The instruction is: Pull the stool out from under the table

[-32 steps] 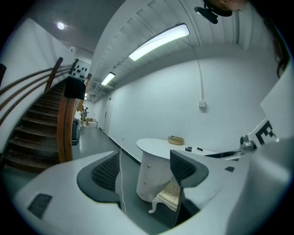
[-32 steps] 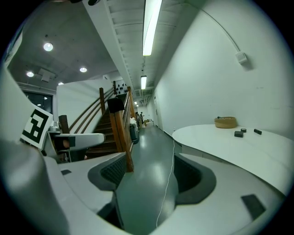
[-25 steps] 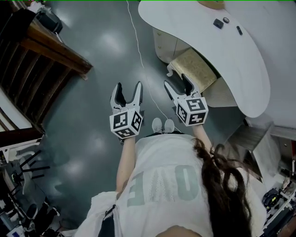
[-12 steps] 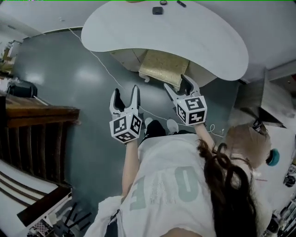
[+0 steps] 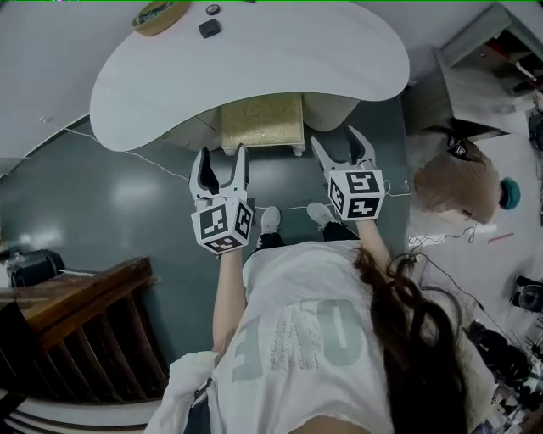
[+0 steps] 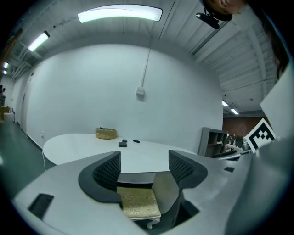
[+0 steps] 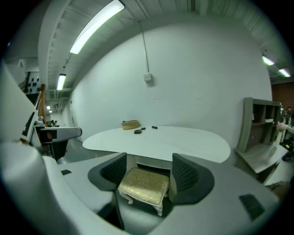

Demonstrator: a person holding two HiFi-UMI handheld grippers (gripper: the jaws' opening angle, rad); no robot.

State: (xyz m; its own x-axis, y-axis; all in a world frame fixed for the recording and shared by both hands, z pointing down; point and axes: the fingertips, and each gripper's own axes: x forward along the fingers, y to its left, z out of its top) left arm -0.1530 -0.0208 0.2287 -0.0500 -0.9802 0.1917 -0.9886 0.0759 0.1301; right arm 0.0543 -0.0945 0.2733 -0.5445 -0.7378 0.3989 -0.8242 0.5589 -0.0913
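The stool (image 5: 261, 123), with a gold cushion and pale carved legs, stands partly tucked under the white oval table (image 5: 254, 59). My left gripper (image 5: 220, 161) hovers open just short of the stool's near left corner, nothing between its fingers. My right gripper (image 5: 338, 144) is open too, to the right of the stool and clear of it. In the left gripper view the stool (image 6: 139, 204) lies low between the jaws of the left gripper (image 6: 144, 167), still some way off. In the right gripper view the stool (image 7: 143, 186) sits ahead of the right gripper (image 7: 149, 170).
A woven basket (image 5: 161, 15) and small dark items (image 5: 209, 28) lie on the tabletop. A thin cable (image 5: 153, 165) runs over the grey floor. A dark wooden railing (image 5: 85, 314) is at the lower left; a grey shelf unit (image 5: 475, 93) is at the right.
The person has turned towards the table, which now lies straight ahead with the stool between both grippers. Both grippers stay open and empty.
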